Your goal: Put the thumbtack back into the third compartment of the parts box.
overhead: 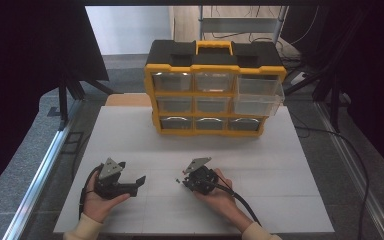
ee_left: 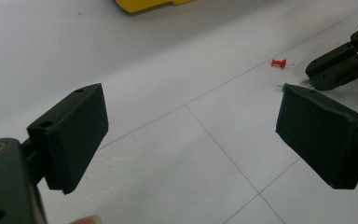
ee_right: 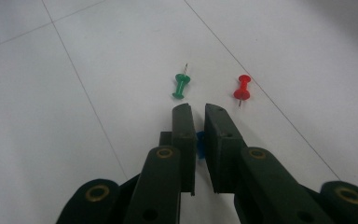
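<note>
Gripping: right tongs point(ee_right: 196, 122) nearly closed on a blue pushpin point(ee_right: 200, 142) between the jaws
Ahead: green pushpin point(ee_right: 182, 86) and red pushpin point(ee_right: 242, 89) just beyond the tips, apart
Left tongs point(ee_left: 191, 135): wide open, empty
Room: bare white counter point(overhead: 260, 165); yellow drawer organizer point(overhead: 215, 90) well back

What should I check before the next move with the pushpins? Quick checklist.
1. Right gripper shut on blue pushpin: ok, blue piece sits between the jaws.
2. Grip secure: cannot tell, pin mostly hidden.
3. Left gripper open: ok.
4. Green pushpin and red pushpin lying loose on the table: ok.
5. Drawer pulled out on the yellow organizer: ok, right side.
</note>
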